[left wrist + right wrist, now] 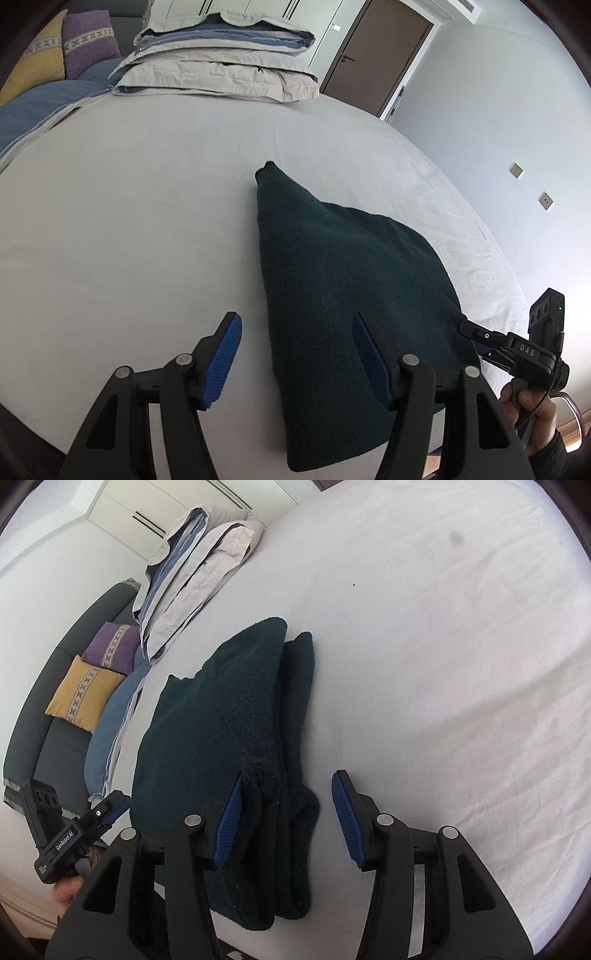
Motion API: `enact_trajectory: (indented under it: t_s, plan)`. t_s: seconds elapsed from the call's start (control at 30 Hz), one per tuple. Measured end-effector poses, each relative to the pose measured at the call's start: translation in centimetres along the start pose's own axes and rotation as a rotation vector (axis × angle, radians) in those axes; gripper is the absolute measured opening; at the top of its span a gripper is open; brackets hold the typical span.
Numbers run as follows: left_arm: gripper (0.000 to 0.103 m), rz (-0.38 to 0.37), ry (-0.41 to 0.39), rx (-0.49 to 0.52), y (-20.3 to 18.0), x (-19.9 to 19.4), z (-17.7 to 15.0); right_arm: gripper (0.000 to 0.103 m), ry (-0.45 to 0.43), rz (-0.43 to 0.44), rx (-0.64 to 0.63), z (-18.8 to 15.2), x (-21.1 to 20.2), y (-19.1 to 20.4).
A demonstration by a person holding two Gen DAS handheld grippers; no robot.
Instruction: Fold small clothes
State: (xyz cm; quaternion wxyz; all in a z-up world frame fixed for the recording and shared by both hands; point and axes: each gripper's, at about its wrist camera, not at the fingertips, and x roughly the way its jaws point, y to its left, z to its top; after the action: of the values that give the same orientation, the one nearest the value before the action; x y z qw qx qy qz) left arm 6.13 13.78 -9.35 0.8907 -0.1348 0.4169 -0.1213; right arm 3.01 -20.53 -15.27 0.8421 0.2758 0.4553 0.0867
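Left gripper (pixel 297 360): jaws apart, holding nothing; right pad over the garment's edge.
Right gripper (pixel 286 821): jaws apart, holding nothing; left pad against the folded knit.
Dark green garment (pixel 332 280): folded, flat on the white bed sheet (pixel 129 221).

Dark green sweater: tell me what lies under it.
The folded dark green sweater lies flat on the white bed sheet. Its own lower layers show along the right edge; anything between the folds is covered.
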Motion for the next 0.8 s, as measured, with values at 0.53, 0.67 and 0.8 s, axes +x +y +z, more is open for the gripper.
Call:
enact_trajectory:
  t_s: [0.53,0.67,0.8]
  plan:
    - [0.103,0.345,-0.483,0.344,-9.3,-15.5,-0.5,0.099,-0.541,-0.233,-0.336,-2.1,-18.5,12.0]
    - [0.103,0.407,-0.441,0.279,-9.1,-16.9,-0.8,0.101,-0.572,-0.322,-0.444,-3.0,-20.8,15.0]
    - [0.103,0.323,-0.338,0.194,-8.1,-16.6,-0.8,0.101,-0.574,-0.333,-0.454,-3.7,-22.0,16.1]
